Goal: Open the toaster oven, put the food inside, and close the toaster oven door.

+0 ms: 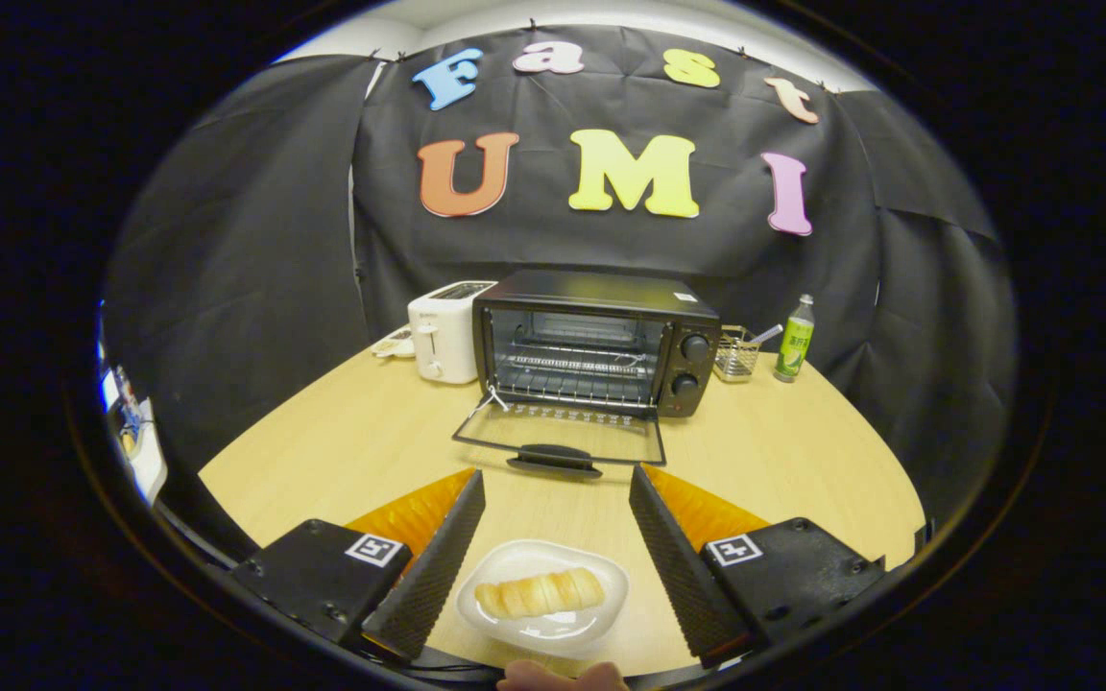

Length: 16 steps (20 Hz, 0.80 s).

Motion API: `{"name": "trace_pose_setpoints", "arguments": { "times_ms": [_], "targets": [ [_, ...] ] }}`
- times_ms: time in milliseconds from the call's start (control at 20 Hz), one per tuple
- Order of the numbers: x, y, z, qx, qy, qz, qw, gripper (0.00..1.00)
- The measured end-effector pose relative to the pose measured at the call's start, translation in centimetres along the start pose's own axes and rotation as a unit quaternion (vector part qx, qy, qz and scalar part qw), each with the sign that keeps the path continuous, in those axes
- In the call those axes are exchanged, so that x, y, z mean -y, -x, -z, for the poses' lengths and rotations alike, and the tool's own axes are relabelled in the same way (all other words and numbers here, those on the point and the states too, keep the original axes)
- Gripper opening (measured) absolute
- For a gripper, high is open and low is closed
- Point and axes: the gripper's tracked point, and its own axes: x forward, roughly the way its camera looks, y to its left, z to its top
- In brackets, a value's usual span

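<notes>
A black toaster oven (601, 336) stands at the back of the wooden table (342, 451), its glass door (563, 437) folded down flat with the handle toward me and the wire rack showing inside. A long bread roll (540, 592) lies on a white plate (515, 561) low between my two fingers. My gripper (555, 485) is open, its ribbed black fingers (438, 557) spread wide on either side of the plate and touching neither plate nor roll. The fingertips stop just short of the door's handle.
A white pop-up toaster (447, 331) sits to the left of the oven. To its right are a wire basket (737, 353) with utensils and a green bottle (795, 339). A fingertip of a person's hand (563, 677) shows below the plate.
</notes>
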Motion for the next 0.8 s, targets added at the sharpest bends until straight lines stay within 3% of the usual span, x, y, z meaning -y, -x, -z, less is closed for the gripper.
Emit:
{"name": "trace_pose_setpoints", "arguments": {
  "times_ms": [400,800],
  "targets": [
    [-1.1,-0.1,11.0,-0.068,-0.021,0.005,0.997,1.0],
    [-2.4,-2.5,13.6,-0.107,-0.055,0.008,0.993,1.0]
  ]
}}
